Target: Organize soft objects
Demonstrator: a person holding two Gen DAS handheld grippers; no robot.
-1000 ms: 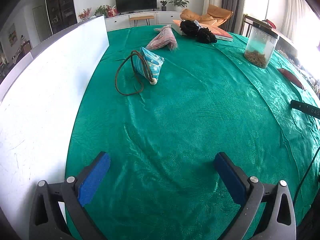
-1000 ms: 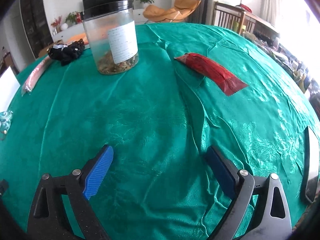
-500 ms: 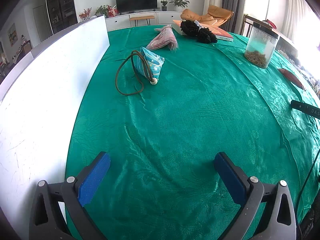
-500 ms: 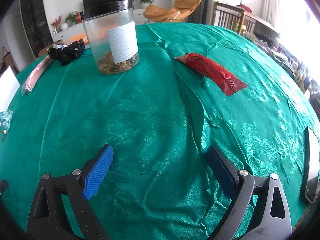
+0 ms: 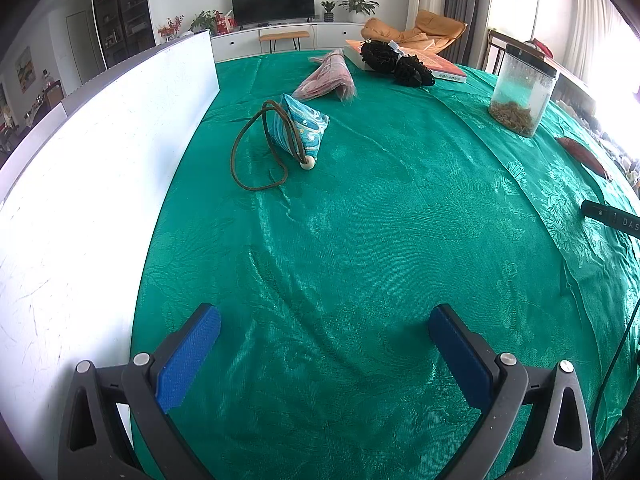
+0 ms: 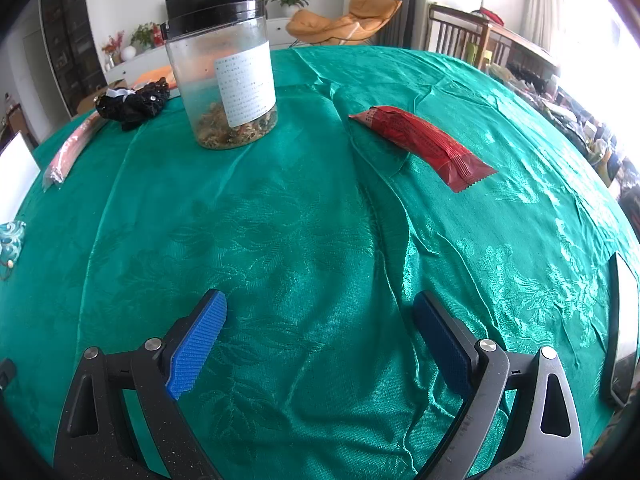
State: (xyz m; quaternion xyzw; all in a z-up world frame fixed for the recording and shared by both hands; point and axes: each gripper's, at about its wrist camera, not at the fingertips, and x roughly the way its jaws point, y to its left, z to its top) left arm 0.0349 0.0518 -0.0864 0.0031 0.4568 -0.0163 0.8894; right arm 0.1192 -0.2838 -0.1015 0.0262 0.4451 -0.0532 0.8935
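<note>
A blue patterned pouch (image 5: 299,132) with a brown cord and a white bead lies on the green tablecloth, far ahead of my left gripper (image 5: 325,326), which is open and holds nothing. Behind the pouch lies a pink folded cloth (image 5: 330,78), and beyond it a black frilly fabric piece (image 5: 394,62) rests on a book. My right gripper (image 6: 320,312) is open above bare cloth. In the right wrist view the black fabric (image 6: 134,100) sits at the far left, the pink cloth (image 6: 70,148) along the left side, and the pouch's edge (image 6: 10,236) at the frame's left border.
A clear plastic jar (image 6: 226,76) with a black lid stands ahead of the right gripper; a red snack packet (image 6: 424,144) lies to its right. A white board (image 5: 92,168) runs along the table's left side. A dark flat device (image 6: 622,328) rests near the right edge.
</note>
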